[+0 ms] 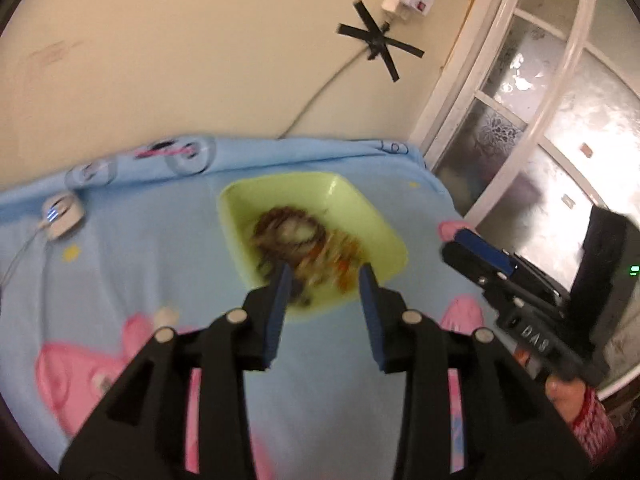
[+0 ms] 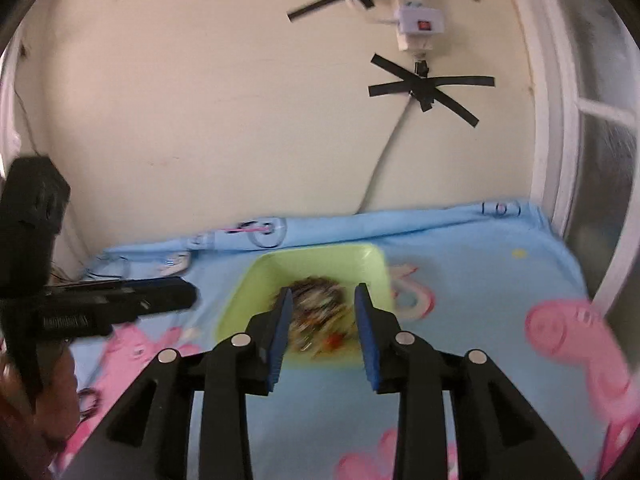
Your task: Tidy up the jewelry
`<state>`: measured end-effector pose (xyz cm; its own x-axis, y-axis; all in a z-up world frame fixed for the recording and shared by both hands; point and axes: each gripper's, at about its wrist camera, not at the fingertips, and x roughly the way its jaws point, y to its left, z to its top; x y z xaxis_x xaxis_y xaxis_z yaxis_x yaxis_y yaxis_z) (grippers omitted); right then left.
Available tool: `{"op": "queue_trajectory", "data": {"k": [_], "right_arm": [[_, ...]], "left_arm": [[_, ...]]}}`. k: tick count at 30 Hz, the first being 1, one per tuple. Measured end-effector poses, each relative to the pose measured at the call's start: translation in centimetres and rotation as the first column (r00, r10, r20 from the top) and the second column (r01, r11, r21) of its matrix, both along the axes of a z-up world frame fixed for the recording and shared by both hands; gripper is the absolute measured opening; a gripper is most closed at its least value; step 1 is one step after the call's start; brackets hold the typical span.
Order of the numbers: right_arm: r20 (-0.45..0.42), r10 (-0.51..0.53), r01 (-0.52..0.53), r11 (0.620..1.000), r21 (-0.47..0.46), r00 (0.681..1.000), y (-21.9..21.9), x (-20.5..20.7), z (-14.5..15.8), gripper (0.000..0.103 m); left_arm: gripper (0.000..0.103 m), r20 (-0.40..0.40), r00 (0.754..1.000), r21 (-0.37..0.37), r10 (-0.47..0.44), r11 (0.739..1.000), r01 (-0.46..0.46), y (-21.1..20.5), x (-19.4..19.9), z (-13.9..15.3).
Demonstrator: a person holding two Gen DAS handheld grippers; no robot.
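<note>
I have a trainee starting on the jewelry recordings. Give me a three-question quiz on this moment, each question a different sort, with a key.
1. True or false: the jewelry lies heaped inside the green tray.
2. What covers the surface under the tray?
A. a bare wooden top
B. a light blue cloth with pink cartoon pigs
C. a white towel
3. Fill in: on the wall behind, a cable is fixed with crossed strips of black ____.

Key
1. True. Both wrist views show the pile in the tray, ahead of the left claw and the right claw, each with nothing between its pads.
2. B, the blue cloth.
3. tape.
</note>
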<state>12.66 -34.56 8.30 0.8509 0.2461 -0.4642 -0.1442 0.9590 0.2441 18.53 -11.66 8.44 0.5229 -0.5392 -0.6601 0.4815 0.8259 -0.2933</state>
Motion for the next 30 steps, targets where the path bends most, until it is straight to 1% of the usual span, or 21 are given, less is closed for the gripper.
{"op": "queue_trajectory", "data": {"k": [1, 2, 3, 5, 8, 10, 11, 12, 13, 16, 17, 19, 20, 23, 24, 25, 26, 27, 28, 30], "right_arm": [[-0.006, 0.011, -0.011, 1.0, 0.02, 1.0, 0.2, -0.7, -0.4, 0.01], [-0.025, 0.044, -0.042, 0.997, 0.065, 0.999, 0.7, -1.7, -1.3, 0.01], [-0.058, 0.086, -0.08, 0.991, 0.109, 0.995, 1.5, -2.3, -2.4, 0.01], [-0.112, 0.152, -0.133, 0.978, 0.158, 0.982, 3.2, -2.5, -3.7, 0.01], [-0.2, 0.29, -0.249, 0.946, 0.206, 0.936, 7.1, -2.1, -5.7, 0.01], [-0.229, 0.353, -0.309, 0.928, 0.207, 0.907, 10.0, -2.1, -6.3, 0.01], [-0.242, 0.398, -0.358, 0.914, 0.192, 0.885, 12.2, -2.1, -6.5, 0.01], [-0.248, 0.421, -0.387, 0.905, 0.177, 0.872, 13.7, -2.1, -6.5, 0.01], [-0.253, 0.439, -0.409, 0.898, 0.164, 0.862, 14.9, -2.1, -6.5, 0.01], [-0.271, 0.52, -0.509, 0.853, 0.114, 0.81, 20.5, -2.3, -6.7, 0.01], [-0.275, 0.533, -0.529, 0.843, 0.097, 0.8, 21.9, -2.8, -6.8, 0.01], [-0.294, 0.565, -0.57, 0.818, 0.08, 0.771, 24.9, -2.7, -6.9, 0.01], [-0.298, 0.573, -0.582, 0.81, 0.069, 0.763, 26.1, -2.9, -6.9, 0.01], [-0.305, 0.572, -0.601, 0.799, 0.002, 0.761, 29.2, -2.3, -7.1, 0.01], [-0.313, 0.574, -0.606, 0.795, -0.006, 0.756, 29.9, -2.2, -7.2, 0.009], [-0.325, 0.574, -0.612, 0.791, -0.017, 0.751, 30.4, -1.7, -7.6, 0.0], [-0.348, 0.572, -0.622, 0.782, -0.041, 0.743, 31.0, -1.6, -8.2, 0.0], [-0.341, 0.57, -0.622, 0.781, -0.057, 0.748, 31.1, -1.6, -8.4, 0.0], [-0.339, 0.571, -0.624, 0.779, -0.064, 0.747, 31.0, -1.6, -8.5, 0.0], [-0.336, 0.555, -0.61, 0.789, -0.077, 0.761, 30.0, -1.9, -8.2, 0.0]], "left_arm": [[0.034, -0.005, 1.0, -0.001, 0.01, 1.0, -0.01, 1.4, -0.8, -0.1], [0.034, -0.012, 0.999, 0.008, 0.031, 1.0, -0.03, 3.5, -1.9, -0.2], [0.034, -0.014, 0.998, 0.029, 0.065, 0.997, -0.064, 5.7, -2.9, -0.3], [0.034, -0.015, 0.991, 0.075, 0.132, 0.989, -0.13, 9.5, -4.5, -0.4], [0.034, -0.012, 0.97, 0.15, 0.243, 0.96, -0.238, 14.8, -7.1, -0.9], [0.034, -0.037, 0.957, 0.16, 0.286, 0.948, -0.277, 17.3, -8.5, -1.8], [0.034, -0.052, 0.953, 0.164, 0.299, 0.944, -0.287, 18.1, -8.9, -2.5], [0.034, -0.064, 0.948, 0.172, 0.313, 0.939, -0.298, 18.8, -9.4, -3.1], [0.034, -0.071, 0.943, 0.179, 0.326, 0.934, -0.31, 19.2, -9.7, -3.7], [0.034, -0.087, 0.929, 0.174, 0.36, 0.924, -0.342, 20.2, -10.6, -5.1], [0.034, -0.089, 0.926, 0.183, 0.368, 0.919, -0.348, 20.8, -10.9, -5.5], [0.034, -0.093, 0.92, 0.224, 0.382, 0.908, -0.354, 21.1, -11.4, -6.5], [0.034, -0.1, 0.919, 0.24, 0.38, 0.906, -0.349, 21.0, -11.7, -7.0], [0.034, -0.113, 0.916, 0.286, 0.385, 0.895, -0.341, 20.9, -12.2, -8.2], [0.034, -0.121, 0.918, 0.297, 0.377, 0.896, -0.329, 20.6, -12.2, -8.9], [0.025, -0.099, 0.923, 0.288, 0.372, 0.899, -0.331, 20.6, -12.3, -9.1], [0.016, -0.089, 0.925, 0.287, 0.37, 0.899, -0.332, 20.6, -12.2, -9.4], [0.008, -0.098, 0.921, 0.278, 0.377, 0.899, -0.338, 20.5, -11.9, -9.6], [0.008, -0.101, 0.92, 0.27, 0.378, 0.901, -0.34, 20.4, -11.7, -9.6], [0.008, -0.113, 0.927, 0.245, 0.358, 0.914, -0.323, 19.3, -11.1, -9.4]]}}
